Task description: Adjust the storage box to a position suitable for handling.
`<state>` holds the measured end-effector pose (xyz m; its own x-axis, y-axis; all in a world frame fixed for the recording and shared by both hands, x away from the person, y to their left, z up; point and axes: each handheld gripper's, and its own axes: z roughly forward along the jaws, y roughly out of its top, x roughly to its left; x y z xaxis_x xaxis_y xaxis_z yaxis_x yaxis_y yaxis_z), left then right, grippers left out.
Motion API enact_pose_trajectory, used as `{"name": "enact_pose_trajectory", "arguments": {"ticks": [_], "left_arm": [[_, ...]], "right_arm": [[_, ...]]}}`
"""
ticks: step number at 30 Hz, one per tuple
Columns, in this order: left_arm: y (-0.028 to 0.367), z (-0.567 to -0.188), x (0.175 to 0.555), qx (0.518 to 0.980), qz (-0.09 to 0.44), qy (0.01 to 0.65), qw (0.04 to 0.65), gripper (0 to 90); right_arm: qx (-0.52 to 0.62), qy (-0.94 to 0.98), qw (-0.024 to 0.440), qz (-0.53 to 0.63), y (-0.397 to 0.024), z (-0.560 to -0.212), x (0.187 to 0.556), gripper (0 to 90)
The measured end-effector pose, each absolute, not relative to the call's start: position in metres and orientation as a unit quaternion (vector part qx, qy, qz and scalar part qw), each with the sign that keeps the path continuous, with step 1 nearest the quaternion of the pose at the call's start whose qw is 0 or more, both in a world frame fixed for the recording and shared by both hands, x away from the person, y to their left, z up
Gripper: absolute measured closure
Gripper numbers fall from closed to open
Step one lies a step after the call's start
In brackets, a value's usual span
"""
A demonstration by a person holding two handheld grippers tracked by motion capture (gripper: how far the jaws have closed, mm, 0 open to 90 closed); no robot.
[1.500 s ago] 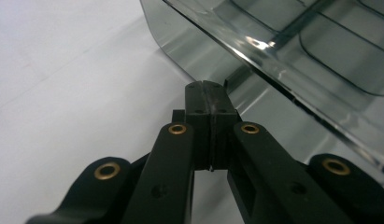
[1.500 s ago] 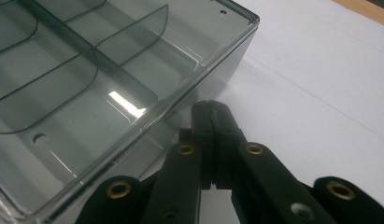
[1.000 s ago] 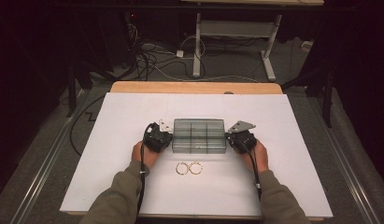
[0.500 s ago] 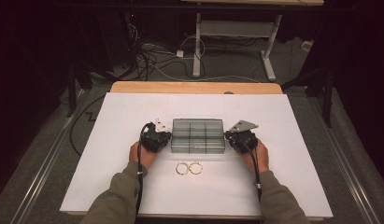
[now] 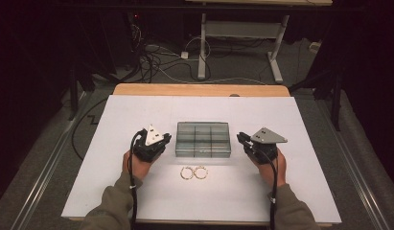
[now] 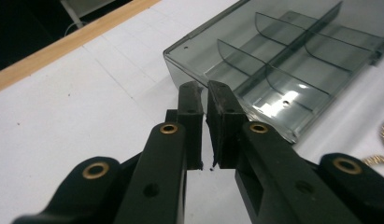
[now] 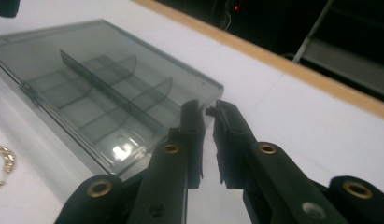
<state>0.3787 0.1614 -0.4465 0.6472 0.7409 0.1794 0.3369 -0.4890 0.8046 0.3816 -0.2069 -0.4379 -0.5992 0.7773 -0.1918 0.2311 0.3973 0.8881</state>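
**Both grippers have let go of the box and moved apart**

A second ago the two grippers stood right at the short ends of the grey compartment box (image 5: 203,139), one at each side. Now the left hand-held gripper (image 5: 162,140) and the right hand-held gripper (image 5: 242,140) are both a little away from it, with white bench (image 5: 137,110) visible between each gripper and the box wall. The box itself lies at the same place, in the middle of the bench, flat and with its lid closed.

In the left gripper view the jaws of the left hand-held gripper (image 6: 207,91) have just been opening a little; only a narrow gap is between them and nothing is inside it. The right hand-held gripper (image 7: 207,112) shows the same: a narrow gap, just opened, nothing held.

The two gold hoop earrings (image 5: 194,172) lie side by side on the bench, just in front of the box and between the two hands, not touched.

I judge that placing or straightening the box is finished. The earrings probably come next, and the lid will likely need opening first.
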Motion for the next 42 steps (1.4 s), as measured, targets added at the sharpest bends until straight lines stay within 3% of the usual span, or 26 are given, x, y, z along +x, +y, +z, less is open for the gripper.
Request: {"name": "enact_pose_trajectory", "arguments": {"ticks": [6,12,14,16,17,18,19,25,31,42], "left_arm": [[0.169,-0.435,0.367,0.813,0.276,0.313,0.407,78.8],[0.176,-0.434,0.355,0.812,0.278,0.294,0.421,74.9],[0.177,-0.434,0.351,0.814,0.284,0.286,0.417,66.4],[0.179,-0.434,0.346,0.816,0.289,0.283,0.413,64.7],[0.181,-0.434,0.344,0.814,0.291,0.288,0.413,54.7],[0.183,-0.434,0.343,0.813,0.292,0.290,0.412,54.7],[0.187,-0.435,0.339,0.812,0.294,0.290,0.412,45.7],[0.200,-0.439,0.328,0.811,0.291,0.285,0.421,29.0],[0.213,-0.449,0.318,0.811,0.295,0.287,0.416,22.4],[0.232,-0.469,0.299,0.817,0.287,0.302,0.398,20.1]], "right_arm": [[0.302,0.776,0.320,0.451,-0.205,-0.431,0.367,77.4],[0.297,0.766,0.337,0.459,-0.209,-0.424,0.355,67.1],[0.296,0.761,0.343,0.465,-0.212,-0.421,0.351,60.8],[0.296,0.759,0.342,0.469,-0.213,-0.420,0.350,57.7],[0.298,0.754,0.341,0.476,-0.216,-0.419,0.347,50.7],[0.298,0.754,0.341,0.476,-0.216,-0.419,0.347,50.7],[0.301,0.749,0.341,0.482,-0.219,-0.418,0.344,45.9],[0.307,0.740,0.347,0.488,-0.224,-0.419,0.335,33.7],[0.307,0.739,0.345,0.490,-0.228,-0.425,0.323,29.7],[0.301,0.756,0.338,0.472,-0.233,-0.441,0.303,27.4]]}}
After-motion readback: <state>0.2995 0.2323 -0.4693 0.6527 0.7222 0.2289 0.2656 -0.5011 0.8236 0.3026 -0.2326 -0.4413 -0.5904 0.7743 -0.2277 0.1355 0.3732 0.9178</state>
